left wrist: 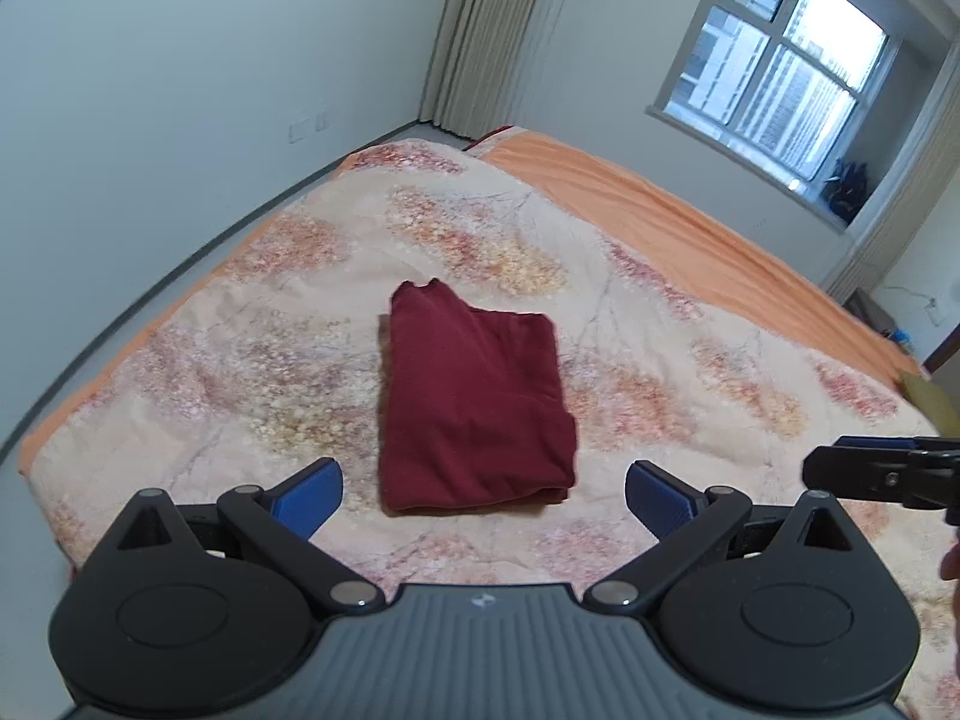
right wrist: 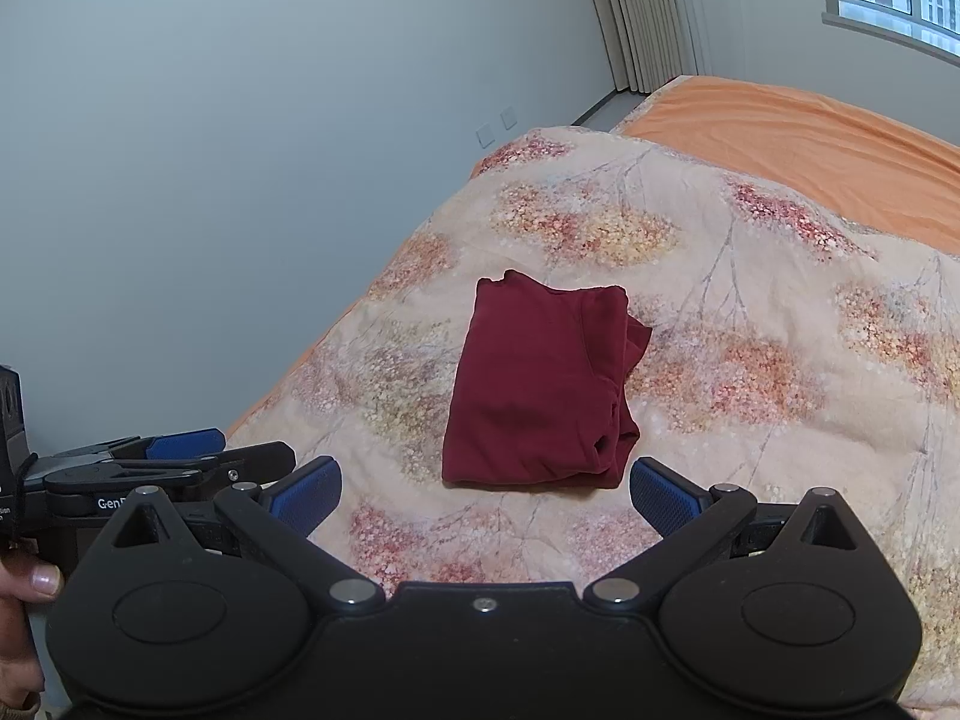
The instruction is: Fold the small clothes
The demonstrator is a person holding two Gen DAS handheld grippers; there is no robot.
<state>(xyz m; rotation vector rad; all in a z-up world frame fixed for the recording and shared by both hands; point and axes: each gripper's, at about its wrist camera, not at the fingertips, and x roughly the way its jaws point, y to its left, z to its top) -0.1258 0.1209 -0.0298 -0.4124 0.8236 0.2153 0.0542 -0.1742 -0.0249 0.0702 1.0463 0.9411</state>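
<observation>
A folded dark-red garment (left wrist: 474, 402) lies on the floral quilt (left wrist: 252, 324) of a bed, just ahead of the left gripper (left wrist: 483, 495), whose blue fingers (left wrist: 309, 498) stand wide apart and empty on either side of its near edge. The right gripper (right wrist: 486, 495) hovers beside it over the quilt, fingers likewise spread wide, touching nothing, with the garment just beyond their tips.

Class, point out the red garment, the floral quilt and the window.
red garment (left wrist: 474, 402), left wrist view, middle of folded top layer
floral quilt (left wrist: 270, 360), left wrist view, bare patterned patch
window (left wrist: 780, 60), left wrist view, centre frame
</observation>
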